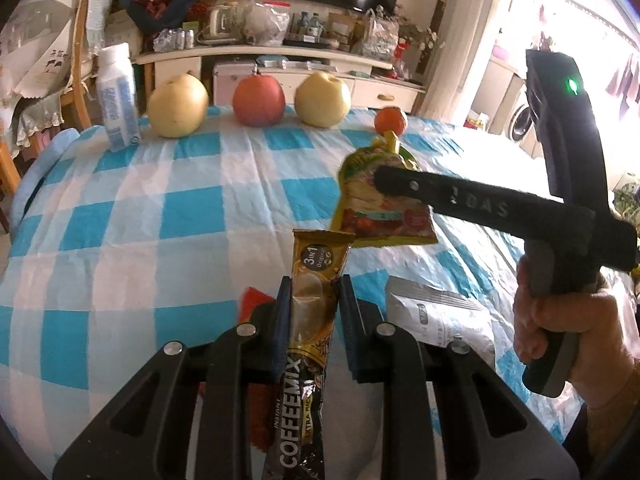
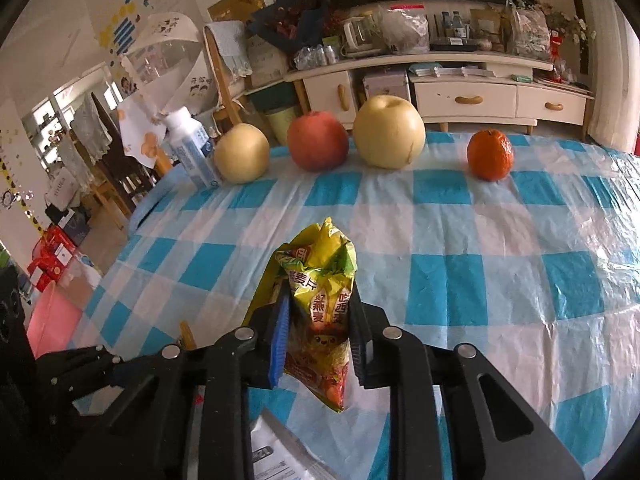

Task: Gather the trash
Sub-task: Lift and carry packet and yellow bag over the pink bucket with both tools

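Note:
My left gripper (image 1: 314, 292) is shut on a gold and black coffee mix sachet (image 1: 308, 320), which stands up between its pads above the checked tablecloth (image 1: 140, 220). My right gripper (image 2: 318, 316) is shut on a crumpled yellow and red oat snack wrapper (image 2: 320, 280), lifted off the cloth. In the left wrist view the right gripper (image 1: 378, 178) comes in from the right, held by a hand (image 1: 560, 332), with the same snack wrapper (image 1: 376, 208) in its jaws. A silver foil packet (image 1: 440, 312) lies on the cloth below it. A red wrapper (image 1: 252, 300) shows behind the left fingers.
Along the far edge of the table stand a white bottle (image 2: 192, 148), two yellow pears (image 2: 242, 152) (image 2: 388, 132), a red apple (image 2: 318, 140) and a tangerine (image 2: 490, 154). A chair (image 2: 228, 64) and a low cabinet (image 2: 460, 92) stand beyond. The silver packet (image 2: 280, 452) lies under the right gripper.

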Available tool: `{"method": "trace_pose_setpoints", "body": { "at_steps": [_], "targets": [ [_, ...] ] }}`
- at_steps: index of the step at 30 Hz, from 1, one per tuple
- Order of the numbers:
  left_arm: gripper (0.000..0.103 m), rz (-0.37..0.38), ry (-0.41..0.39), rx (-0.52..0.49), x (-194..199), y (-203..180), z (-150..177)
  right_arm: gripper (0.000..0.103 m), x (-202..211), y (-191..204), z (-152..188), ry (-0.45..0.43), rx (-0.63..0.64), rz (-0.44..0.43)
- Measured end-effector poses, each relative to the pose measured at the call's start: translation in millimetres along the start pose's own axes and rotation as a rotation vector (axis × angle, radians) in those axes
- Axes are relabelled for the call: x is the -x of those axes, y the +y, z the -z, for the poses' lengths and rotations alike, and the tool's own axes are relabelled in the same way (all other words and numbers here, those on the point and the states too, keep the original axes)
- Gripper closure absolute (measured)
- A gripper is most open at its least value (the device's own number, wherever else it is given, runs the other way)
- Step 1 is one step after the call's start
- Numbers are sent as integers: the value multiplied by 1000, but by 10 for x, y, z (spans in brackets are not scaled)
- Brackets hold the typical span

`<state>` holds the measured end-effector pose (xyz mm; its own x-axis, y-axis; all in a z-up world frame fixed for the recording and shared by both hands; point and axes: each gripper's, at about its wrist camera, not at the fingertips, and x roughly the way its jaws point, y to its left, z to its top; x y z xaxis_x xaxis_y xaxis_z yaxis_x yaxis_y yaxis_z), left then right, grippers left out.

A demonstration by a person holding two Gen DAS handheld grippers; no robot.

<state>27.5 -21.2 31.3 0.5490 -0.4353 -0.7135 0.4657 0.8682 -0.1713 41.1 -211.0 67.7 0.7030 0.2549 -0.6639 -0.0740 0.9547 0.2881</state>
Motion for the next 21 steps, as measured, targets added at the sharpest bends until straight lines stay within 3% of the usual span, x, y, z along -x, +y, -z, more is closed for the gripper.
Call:
{"method": "trace_pose_setpoints", "body": {
  "at_steps": [14,21],
  "targets": [
    [78,-21,-102,72,501,408,-22,76,222,323,43,-30,28,-55],
    [78,-40,-135,120,714,657,33,76,313,665,132,-36,85,-69]
  ]
}}
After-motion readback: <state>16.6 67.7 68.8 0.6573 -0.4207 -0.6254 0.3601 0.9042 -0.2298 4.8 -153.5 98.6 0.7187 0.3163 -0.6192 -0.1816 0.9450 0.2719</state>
